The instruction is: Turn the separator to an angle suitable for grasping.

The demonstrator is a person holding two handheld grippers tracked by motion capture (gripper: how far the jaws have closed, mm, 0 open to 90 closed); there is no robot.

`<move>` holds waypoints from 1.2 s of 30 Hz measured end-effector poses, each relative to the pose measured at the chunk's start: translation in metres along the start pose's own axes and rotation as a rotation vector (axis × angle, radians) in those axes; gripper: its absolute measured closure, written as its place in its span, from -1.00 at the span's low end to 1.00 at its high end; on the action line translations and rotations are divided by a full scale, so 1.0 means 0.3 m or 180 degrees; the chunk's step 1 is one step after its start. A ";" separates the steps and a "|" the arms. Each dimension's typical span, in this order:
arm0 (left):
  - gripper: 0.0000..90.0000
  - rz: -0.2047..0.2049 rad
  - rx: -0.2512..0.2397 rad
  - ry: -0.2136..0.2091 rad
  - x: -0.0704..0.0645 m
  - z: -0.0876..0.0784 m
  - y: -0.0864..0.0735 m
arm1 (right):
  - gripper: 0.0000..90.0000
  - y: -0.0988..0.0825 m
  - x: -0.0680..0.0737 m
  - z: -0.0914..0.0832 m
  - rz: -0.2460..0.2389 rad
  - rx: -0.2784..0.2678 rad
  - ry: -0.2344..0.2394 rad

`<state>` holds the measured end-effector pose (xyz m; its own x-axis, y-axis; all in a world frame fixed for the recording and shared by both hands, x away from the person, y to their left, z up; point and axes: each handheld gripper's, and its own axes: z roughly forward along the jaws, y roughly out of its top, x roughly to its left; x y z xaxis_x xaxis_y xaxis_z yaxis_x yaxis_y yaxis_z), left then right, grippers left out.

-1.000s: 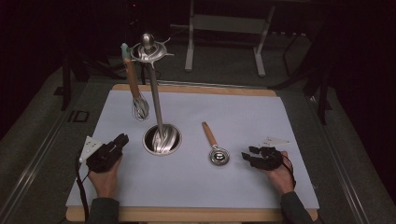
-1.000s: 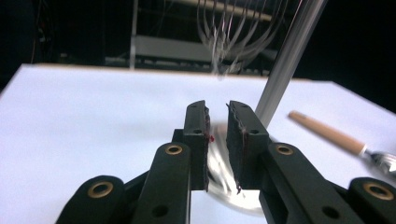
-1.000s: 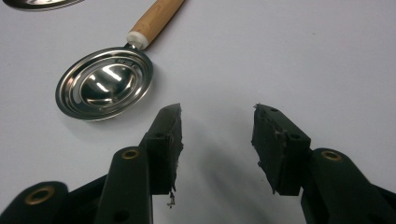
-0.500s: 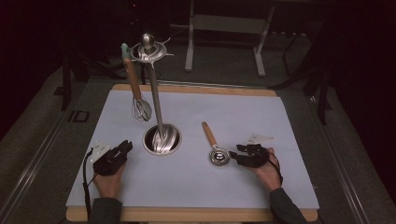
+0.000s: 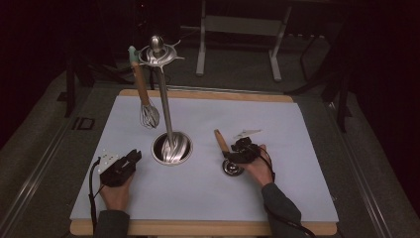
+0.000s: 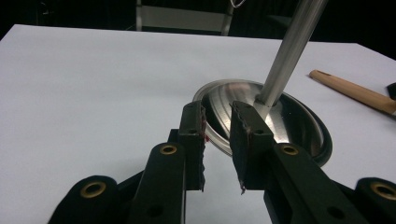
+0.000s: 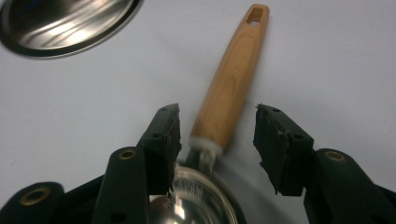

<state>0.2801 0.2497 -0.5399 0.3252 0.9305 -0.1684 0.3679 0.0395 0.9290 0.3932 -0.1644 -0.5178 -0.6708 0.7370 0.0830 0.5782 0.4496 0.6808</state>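
At the left of the table, my left gripper (image 5: 130, 159) rests on the white mat (image 5: 307, 163) with its jaws partly apart and nothing between them, having just been opening; it points at the round steel base (image 6: 299, 121) of the utensil stand (image 5: 163, 106). A whisk (image 5: 144, 94) hangs from the stand's top ring.

Right of the stand lies the wooden-handled scoop (image 5: 227, 153), handle toward the far edge, metal bowl toward me. My right gripper (image 7: 217, 140) is over it with jaws wide apart, one on each side of the handle (image 7: 231, 84) near the collar where wood meets metal, pads not yet pressing.

I judge the scoop light and rigid. The polished bowl looks slippery and rounded, so the wooden handle, straight and matte, is the place to grip, close to the collar so the bowl end will not droop.

The mat covers a wooden board (image 5: 208, 95) and looks flat and smooth, so the scoop could skid. Beyond it the room is dark, with a metal frame (image 5: 237, 34) standing behind the table.
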 end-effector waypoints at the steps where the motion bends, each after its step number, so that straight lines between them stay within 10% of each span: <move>1: 0.68 0.0000 0.0000 -0.0001 0.000 0.000 0.000 | 0.12 0.006 0.003 0.015 0.0001 0.0020 0.0000; 8: 0.68 -0.0023 -0.0004 -0.0030 0.001 0.001 0.000 | 0.33 0.018 0.026 0.049 -0.0093 0.0194 -0.0175; 26: 0.68 -0.0052 -0.0007 -0.0024 0.005 -0.001 -0.001 | 0.50 -0.080 0.018 -0.069 -0.0585 0.0427 0.0128; 36: 0.67 -0.0059 -0.0009 -0.0027 0.005 -0.001 0.000 | 0.34 -0.038 -0.042 -0.078 -0.0082 0.0575 0.0525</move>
<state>0.2804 0.2512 -0.5402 0.3256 0.9266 -0.1884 0.3715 0.0578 0.9266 0.3843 -0.1905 -0.5096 -0.7446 0.6383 0.1951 0.6236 0.5612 0.5442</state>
